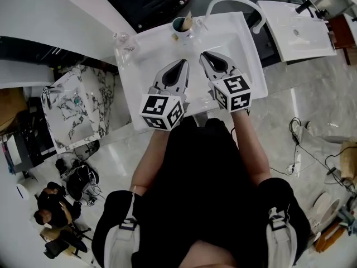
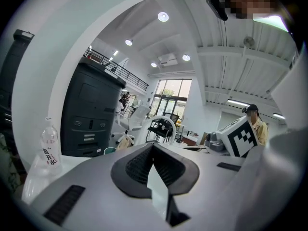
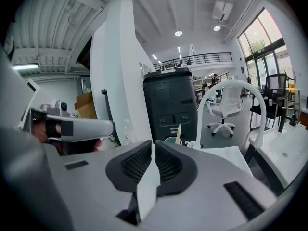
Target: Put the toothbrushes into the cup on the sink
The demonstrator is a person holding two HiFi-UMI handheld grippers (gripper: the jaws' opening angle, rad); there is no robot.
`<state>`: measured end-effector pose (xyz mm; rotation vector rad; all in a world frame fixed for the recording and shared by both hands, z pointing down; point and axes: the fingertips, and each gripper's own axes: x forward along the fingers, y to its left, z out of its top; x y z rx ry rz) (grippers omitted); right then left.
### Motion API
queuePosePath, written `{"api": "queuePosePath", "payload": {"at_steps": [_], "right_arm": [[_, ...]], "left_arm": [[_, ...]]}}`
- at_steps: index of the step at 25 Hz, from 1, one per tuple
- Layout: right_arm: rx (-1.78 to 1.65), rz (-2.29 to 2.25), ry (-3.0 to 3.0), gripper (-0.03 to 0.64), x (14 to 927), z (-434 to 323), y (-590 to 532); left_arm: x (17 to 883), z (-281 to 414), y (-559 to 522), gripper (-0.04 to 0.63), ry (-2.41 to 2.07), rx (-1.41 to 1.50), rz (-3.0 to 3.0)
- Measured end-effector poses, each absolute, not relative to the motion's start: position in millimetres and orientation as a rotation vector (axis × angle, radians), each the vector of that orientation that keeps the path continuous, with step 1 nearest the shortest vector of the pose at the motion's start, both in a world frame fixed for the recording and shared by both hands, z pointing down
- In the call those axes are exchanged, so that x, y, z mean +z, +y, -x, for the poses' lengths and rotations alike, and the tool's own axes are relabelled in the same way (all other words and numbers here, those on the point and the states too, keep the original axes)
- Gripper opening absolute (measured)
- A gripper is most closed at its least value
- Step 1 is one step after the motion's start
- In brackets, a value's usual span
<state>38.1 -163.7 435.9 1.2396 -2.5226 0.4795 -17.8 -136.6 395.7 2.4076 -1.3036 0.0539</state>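
A dark green cup (image 1: 179,25) stands at the far rim of the white sink (image 1: 245,54), with a pale toothbrush (image 1: 188,20) upright in it. Both grippers hover over the basin, side by side and apart from the cup. My left gripper (image 1: 182,63) is shut with nothing in it, and so is my right gripper (image 1: 204,55). In the right gripper view the cup (image 3: 171,140) and toothbrush (image 3: 179,131) show just past the shut right gripper (image 3: 153,146). The left gripper view shows the cup's rim (image 2: 109,150) left of the shut left gripper (image 2: 153,147). I see no other toothbrush.
A white arched faucet (image 1: 234,1) curves over the sink's far right corner. A clear plastic bottle (image 1: 124,39) stands at the far left corner. A marble-topped table (image 1: 72,105) lies to the left, a second white basin (image 1: 295,29) to the right, and cables (image 1: 304,149) run on the floor.
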Motion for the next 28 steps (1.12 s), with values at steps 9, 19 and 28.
{"api": "queuePosePath", "payload": {"at_steps": [9, 19, 28], "right_arm": [[0.474, -1.111, -2.569, 0.04, 430.5, -56.3, -117.9], [0.488, -0.989, -2.64, 0.035, 421.3, -80.3, -45.3], [0.418, -0.9, -2.735, 0.035, 392.9, -83.1, 16.6]], "left_arm": [[390.4, -5.0, -88.4, 0.015, -1.403, 0.053, -2.345], [384.0, -28.9, -14.6, 0.015, -1.506, 0.06, -2.285], [380.8, -26.8, 38.1, 0.015, -1.604, 0.036, -2.233]]}}
